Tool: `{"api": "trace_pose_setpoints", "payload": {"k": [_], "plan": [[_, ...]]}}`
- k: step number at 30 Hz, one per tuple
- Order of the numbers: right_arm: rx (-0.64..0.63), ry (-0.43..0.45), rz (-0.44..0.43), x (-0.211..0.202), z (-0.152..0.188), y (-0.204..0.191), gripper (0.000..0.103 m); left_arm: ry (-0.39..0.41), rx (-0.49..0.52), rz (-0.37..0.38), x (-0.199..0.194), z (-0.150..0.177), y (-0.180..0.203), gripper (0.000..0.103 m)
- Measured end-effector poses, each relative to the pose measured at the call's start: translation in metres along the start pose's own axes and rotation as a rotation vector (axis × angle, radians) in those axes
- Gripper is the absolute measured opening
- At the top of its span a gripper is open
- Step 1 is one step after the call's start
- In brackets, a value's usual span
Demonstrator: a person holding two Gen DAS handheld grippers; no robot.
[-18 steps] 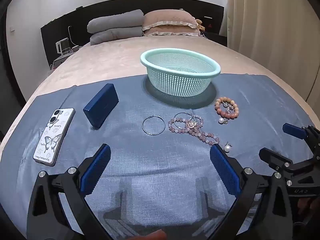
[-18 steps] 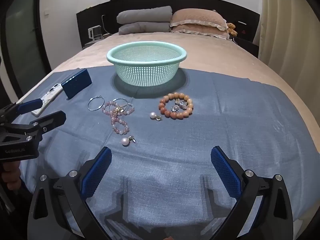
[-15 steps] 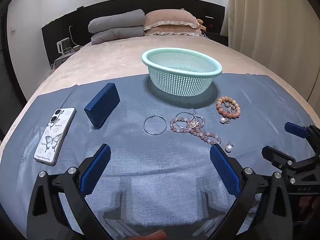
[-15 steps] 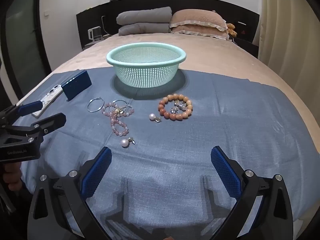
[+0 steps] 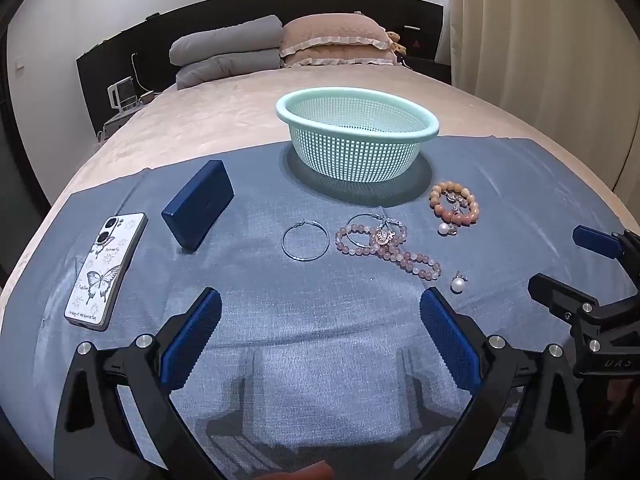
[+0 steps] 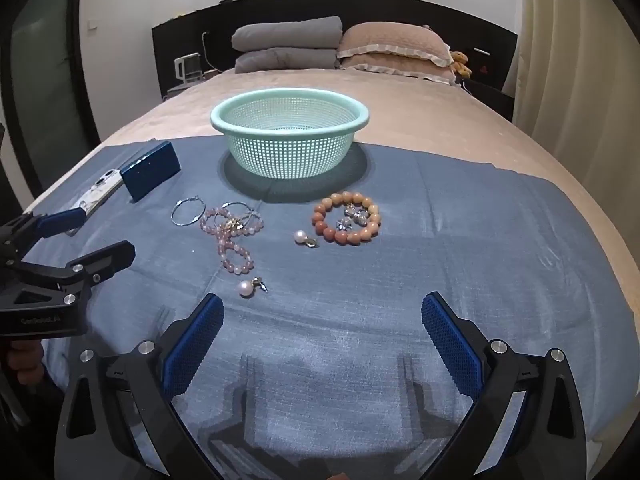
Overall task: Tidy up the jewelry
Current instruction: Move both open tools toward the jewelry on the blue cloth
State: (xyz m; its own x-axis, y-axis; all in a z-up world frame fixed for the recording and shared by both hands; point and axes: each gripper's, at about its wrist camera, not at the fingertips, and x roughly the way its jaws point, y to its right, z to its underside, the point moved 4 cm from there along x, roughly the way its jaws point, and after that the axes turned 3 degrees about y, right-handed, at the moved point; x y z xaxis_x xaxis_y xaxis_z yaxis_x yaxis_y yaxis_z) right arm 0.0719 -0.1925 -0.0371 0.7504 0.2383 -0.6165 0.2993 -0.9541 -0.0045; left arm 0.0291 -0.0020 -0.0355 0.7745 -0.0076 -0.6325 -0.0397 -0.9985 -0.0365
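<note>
On a blue cloth [image 5: 320,320] lie a silver hoop [image 5: 305,240], a pink bead necklace [image 5: 394,248] over a second hoop, an orange bead bracelet [image 5: 454,202] around small silver pieces, and two pearl earrings [image 5: 458,283] [image 5: 445,229]. A mint mesh basket [image 5: 356,132] stands behind them. The same items show in the right wrist view: hoop [image 6: 188,210], necklace [image 6: 232,240], bracelet [image 6: 346,218], pearl [image 6: 246,288], basket [image 6: 289,136]. My left gripper [image 5: 320,332] and right gripper [image 6: 322,336] are both open and empty, hovering short of the jewelry.
A navy box [image 5: 199,204] and a phone in a butterfly case [image 5: 105,270] lie left on the cloth. The cloth covers the foot of a beige bed [image 5: 240,120] with pillows [image 5: 280,46] at the headboard. Curtains [image 5: 540,40] hang at right.
Both grippers have drifted slightly; the scene has shifted a little in both views. Nothing was picked up or moved.
</note>
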Motion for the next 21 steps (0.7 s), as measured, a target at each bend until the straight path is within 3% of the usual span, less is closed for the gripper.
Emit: {"api": "trace_pose_setpoints", "payload": {"k": [21], "plan": [[0.003,0.006,0.009,0.0005,0.0011,0.0021,0.095,-0.037,-0.024,0.005,0.0087,0.0061,-0.0036,0.097]]}}
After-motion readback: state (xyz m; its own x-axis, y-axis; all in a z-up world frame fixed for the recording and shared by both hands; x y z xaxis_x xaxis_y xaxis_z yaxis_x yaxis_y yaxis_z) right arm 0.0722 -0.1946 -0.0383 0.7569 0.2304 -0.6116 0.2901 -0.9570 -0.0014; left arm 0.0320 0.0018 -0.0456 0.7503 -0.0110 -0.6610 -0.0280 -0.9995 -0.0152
